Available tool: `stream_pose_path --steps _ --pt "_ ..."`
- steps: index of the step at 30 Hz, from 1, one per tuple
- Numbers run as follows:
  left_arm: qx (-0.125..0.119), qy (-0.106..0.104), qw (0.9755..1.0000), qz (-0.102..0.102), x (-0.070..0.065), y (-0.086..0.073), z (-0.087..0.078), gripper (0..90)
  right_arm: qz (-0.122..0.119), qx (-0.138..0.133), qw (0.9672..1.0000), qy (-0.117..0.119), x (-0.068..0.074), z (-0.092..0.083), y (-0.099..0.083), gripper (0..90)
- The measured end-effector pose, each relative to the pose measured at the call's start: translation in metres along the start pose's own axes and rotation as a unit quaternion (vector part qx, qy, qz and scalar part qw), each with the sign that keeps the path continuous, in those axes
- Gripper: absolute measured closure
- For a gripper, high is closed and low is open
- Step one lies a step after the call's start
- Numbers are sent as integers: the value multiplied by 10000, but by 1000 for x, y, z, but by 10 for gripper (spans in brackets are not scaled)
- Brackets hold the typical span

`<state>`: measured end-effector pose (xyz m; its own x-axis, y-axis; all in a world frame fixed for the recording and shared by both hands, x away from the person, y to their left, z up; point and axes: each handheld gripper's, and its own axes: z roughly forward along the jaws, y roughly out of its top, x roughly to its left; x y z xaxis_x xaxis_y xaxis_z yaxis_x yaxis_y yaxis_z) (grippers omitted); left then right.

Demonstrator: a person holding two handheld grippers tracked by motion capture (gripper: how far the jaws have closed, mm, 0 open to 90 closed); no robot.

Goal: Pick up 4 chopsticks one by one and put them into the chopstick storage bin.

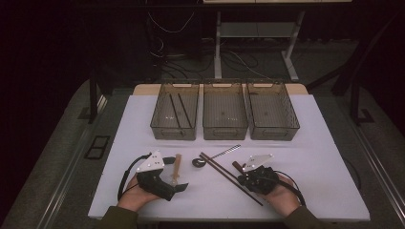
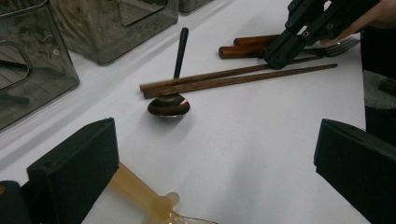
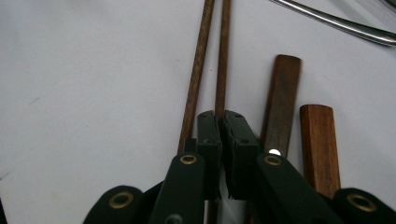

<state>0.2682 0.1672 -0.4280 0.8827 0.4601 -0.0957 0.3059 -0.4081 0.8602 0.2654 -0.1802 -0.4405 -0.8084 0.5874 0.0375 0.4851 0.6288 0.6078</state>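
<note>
the right gripper point(image 3: 220, 122) sits low on the white table point(image 1: 310, 157), its two black jaws pinched together on one of the two brown chopsticks point(image 3: 223, 51); the stick runs straight out from between the pads, and its partner point(image 3: 196, 70) lies loose just to the side, touching nothing but the table. from above, the pair of chopsticks point(image 1: 229, 176) lies slanted across the near middle of the table, and the right gripper point(image 1: 244, 177) meets it towards its near end, in front of the person's right hand point(image 1: 282, 195). two wooden handles point(image 3: 299, 121) lie just beside the jaws on the other side, close to each other, and a shiny metal handle point(image 3: 336, 21) crosses the far corner. the left gripper point(image 1: 180, 187) rests apart on the near left, jaws spread wide with nothing between the pads; a pale handle point(image 2: 140, 193) of some utensil lies on the table just under its one jaw. a small dark spoon point(image 2: 170, 103) rests between the two grippers, bowl down, right by the far tips of the chopsticks. at the back of the table stand three clear bins point(image 1: 224, 133) in a row, and the left one holds a pair of dark sticks point(image 1: 175, 110).
</note>
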Motion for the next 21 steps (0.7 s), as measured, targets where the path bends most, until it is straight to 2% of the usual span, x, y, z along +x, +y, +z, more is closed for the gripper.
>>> stream_pose_path --steps 11,14,21 --pt "-40 0 10000 -15 0 0 0 0 213 0 9997 75 -4 -2 0 860" --pt "-37 -5 10000 -14 0 0 0 0 300 -87 9994 135 -6 -5 1 860" --pt "-46 -3 10000 -19 0 0 0 0 342 -261 9989 206 -9 -12 2 861"
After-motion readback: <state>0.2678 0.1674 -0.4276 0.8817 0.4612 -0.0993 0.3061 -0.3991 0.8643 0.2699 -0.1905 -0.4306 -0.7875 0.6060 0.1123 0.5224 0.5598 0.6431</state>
